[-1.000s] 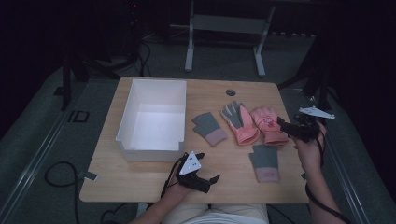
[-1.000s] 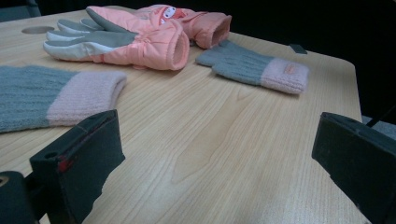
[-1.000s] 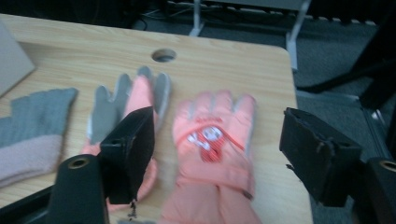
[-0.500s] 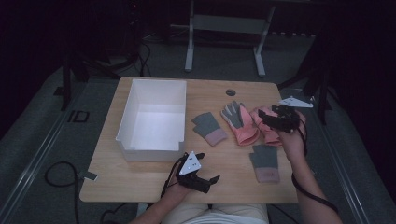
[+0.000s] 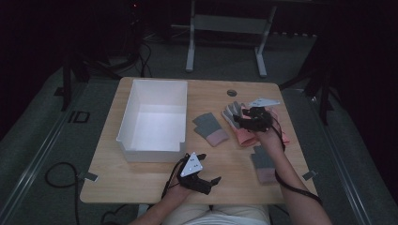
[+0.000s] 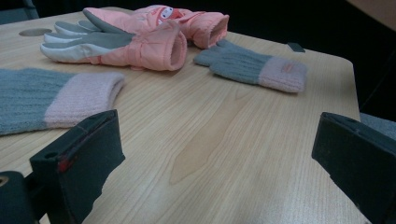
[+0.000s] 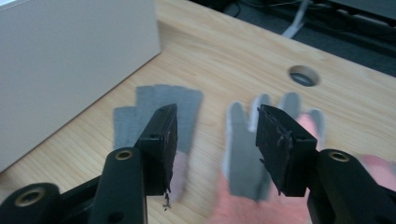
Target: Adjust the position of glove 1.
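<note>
The wooden surface (image 5: pixel 141 183) carries everything, and its largest item, the white bin (image 5: pixel 152 119), sits on the left half with its open top facing up and nothing inside; it looks like the place where the gloves are meant to go. To its right the gloves lie flat and spread apart, which leaves each one free to be picked singly. The pink padded gloves (image 5: pixel 246 133) lie as a pair in the middle right, one overlapping the other. A grey knit glove with a pink cuff (image 5: pixel 210 129) lies between them and the bin, and its match (image 5: pixel 264 164) lies nearer the person.

The right gripper (image 5: pixel 240 122) hovers just above the pink padded gloves, jaws partly open and holding nothing, apparently lined up to grasp one. The left gripper (image 5: pixel 210 176) rests at the near edge, jaws wide apart and empty, likely waiting.
</note>
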### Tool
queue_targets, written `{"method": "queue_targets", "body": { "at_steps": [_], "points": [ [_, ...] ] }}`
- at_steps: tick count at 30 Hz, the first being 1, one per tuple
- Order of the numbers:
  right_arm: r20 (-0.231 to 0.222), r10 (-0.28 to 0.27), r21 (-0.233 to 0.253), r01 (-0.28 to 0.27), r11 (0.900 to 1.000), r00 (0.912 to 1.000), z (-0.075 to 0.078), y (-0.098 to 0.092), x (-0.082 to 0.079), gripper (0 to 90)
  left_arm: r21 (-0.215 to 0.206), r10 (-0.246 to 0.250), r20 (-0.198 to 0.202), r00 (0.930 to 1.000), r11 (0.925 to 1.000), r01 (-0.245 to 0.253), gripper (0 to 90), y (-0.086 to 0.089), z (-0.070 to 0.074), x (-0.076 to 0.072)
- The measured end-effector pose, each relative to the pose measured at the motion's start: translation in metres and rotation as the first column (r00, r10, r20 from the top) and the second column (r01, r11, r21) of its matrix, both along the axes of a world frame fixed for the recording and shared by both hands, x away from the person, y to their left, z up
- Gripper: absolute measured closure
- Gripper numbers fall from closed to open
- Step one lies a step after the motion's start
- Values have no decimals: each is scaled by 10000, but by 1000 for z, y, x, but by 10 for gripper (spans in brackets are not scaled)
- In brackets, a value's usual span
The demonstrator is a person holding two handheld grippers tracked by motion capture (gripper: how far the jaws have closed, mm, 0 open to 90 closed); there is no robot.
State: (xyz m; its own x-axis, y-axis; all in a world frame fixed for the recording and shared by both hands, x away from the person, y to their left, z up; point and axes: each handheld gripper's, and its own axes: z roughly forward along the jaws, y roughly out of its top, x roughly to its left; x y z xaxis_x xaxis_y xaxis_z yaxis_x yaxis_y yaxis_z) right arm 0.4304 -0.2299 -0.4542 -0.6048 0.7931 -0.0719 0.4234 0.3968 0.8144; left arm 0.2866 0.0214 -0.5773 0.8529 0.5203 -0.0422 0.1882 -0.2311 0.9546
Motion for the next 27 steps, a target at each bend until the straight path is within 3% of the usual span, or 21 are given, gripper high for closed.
{"method": "queue_targets", "body": {
  "at_steps": [7,11,21,27],
  "points": [
    [-269,486,60,-485,9988,9985,-13,24,9,523,13,9,54,10000,10000,-9,14,0,0,0],
    [-723,694,15,-694,9976,9950,-31,44,19,566,20,-10,53,10000,10000,10,15,0,0,-1],
    [-1650,960,-25,-977,9952,9816,-67,67,38,592,13,-14,71,10000,10000,14,15,0,0,-1],
    [-1844,1131,-820,-1300,9881,9763,-84,81,45,595,-41,-3,50,10000,10000,3,15,1,0,-1]
  ]
}}
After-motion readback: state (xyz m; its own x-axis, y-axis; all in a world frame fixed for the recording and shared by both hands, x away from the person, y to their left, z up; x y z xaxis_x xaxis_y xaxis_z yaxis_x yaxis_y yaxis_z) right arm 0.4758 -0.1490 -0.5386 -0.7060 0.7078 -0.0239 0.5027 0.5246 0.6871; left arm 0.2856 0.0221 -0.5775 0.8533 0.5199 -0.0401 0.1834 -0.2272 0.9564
